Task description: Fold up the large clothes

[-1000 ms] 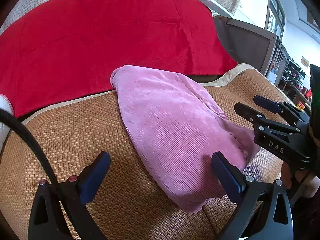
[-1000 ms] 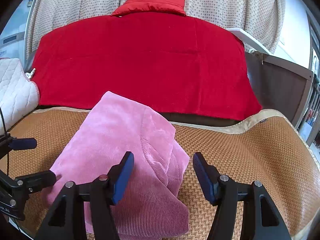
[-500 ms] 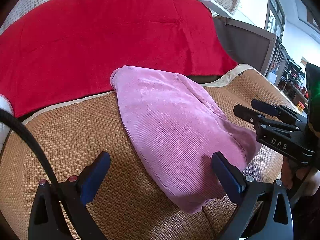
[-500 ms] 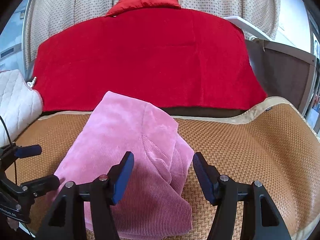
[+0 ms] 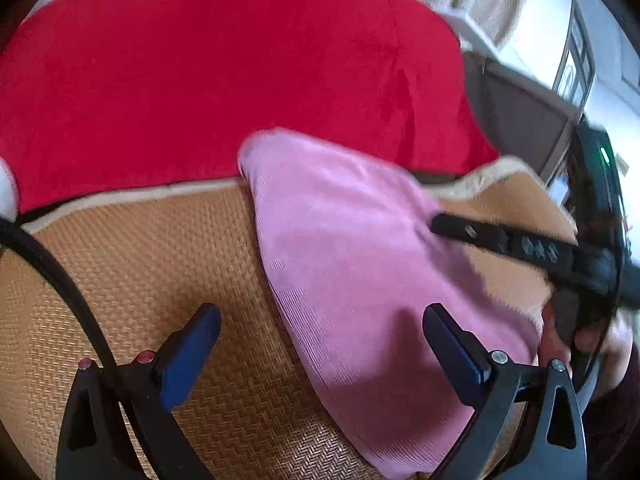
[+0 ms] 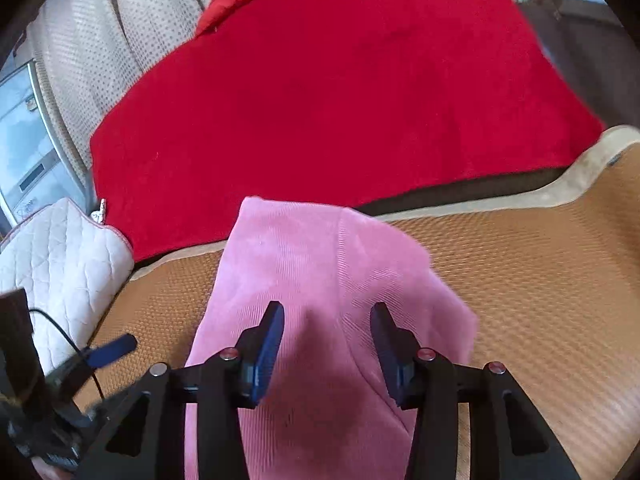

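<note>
The left gripper (image 5: 320,344) is held spread at the pink garment's (image 5: 360,260) near edge. The right gripper (image 6: 326,334) is closing above it, unpinched; bare woven mat (image 6: 540,280) is seen rightward.

1 pink garment (image 5: 360,264), 1 red blanket (image 5: 224,80), 2 grippers, 1 white cushion (image 6: 60,256).

Daylit, bright, colours saturated. Light comes from the window (image 5: 576,68) at right in the left view, blown out white there. Both views motion-blurred: weave of the mat (image 6: 540,280) smeared, right tool (image 5: 520,246) streaked in the left view. Soft shadows under each tool on the pink cloth (image 6: 320,280). Heavy fisheye bend, black vignette in the corners. Red blanket (image 6: 340,92) evenly lit, no glare.
</note>
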A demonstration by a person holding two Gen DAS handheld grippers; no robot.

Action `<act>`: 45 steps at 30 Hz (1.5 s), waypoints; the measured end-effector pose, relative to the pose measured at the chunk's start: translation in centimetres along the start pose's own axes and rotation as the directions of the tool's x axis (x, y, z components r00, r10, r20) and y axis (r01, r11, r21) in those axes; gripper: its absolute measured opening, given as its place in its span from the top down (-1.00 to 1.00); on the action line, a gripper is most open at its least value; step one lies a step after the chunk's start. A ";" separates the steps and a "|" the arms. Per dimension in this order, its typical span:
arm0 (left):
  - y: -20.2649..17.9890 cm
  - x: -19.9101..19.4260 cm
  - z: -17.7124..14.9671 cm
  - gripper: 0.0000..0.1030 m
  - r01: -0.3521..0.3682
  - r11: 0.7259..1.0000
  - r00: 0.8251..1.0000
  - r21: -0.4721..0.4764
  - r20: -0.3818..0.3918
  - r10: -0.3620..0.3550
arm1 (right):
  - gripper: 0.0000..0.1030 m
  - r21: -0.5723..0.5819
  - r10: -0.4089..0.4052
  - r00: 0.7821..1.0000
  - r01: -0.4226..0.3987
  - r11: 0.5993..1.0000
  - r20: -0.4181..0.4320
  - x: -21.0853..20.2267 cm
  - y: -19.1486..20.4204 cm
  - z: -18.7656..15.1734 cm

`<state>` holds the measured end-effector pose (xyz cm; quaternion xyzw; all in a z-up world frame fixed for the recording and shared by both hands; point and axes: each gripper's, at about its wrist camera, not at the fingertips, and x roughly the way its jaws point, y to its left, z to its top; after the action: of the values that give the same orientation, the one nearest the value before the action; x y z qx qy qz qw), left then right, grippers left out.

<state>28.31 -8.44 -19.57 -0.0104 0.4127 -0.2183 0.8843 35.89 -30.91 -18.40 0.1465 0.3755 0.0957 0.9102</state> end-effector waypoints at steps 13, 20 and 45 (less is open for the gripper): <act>-1.4 -2.5 -0.8 -0.97 -0.017 0.999 0.999 0.044 0.039 0.015 | 0.06 0.040 0.066 0.994 -0.063 0.997 -0.084 -0.9 -1.6 -2.1; -2.2 -1.1 -2.6 -0.97 -0.024 0.993 0.998 0.115 -0.058 0.031 | 0.06 -0.004 0.031 0.990 -0.031 1.000 -0.136 -3.1 -0.9 -4.9; -0.8 -4.0 -0.6 -0.97 -0.053 0.998 0.984 -0.016 0.168 0.055 | -0.11 -0.267 -0.336 0.922 0.378 0.886 0.192 -6.2 3.5 -4.3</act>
<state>25.35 -7.43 -16.85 -0.0226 0.3380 -0.1903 0.9214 28.28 -28.54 -16.05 -0.0584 0.3121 -0.0285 0.9478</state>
